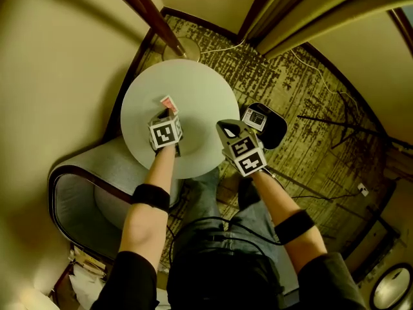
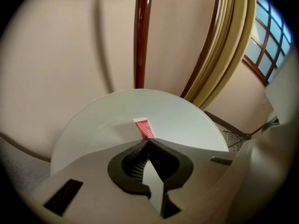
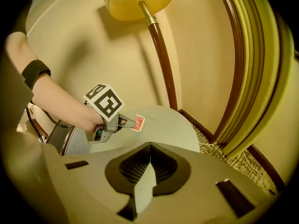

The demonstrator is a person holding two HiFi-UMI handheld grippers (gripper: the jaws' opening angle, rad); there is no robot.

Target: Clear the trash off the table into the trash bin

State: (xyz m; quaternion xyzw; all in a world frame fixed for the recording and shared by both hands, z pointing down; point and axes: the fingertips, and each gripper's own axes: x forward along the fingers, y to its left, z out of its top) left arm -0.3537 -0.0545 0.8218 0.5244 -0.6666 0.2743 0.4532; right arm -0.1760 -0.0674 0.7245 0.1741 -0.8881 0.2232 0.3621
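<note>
A small red and white packet sticks out of my left gripper, which is shut on one end of it over the round white table. The left gripper view shows the packet pinched at the jaw tips. In the right gripper view the packet hangs just above the tabletop in the left gripper. My right gripper is shut and empty at the table's right edge; its jaws meet with nothing between them. A black trash bin stands on the floor right of the table.
A grey armchair sits at the table's lower left. A floor lamp's base and dark pole stand behind the table, its shade above. Curtains hang at the right. Cables cross the patterned carpet.
</note>
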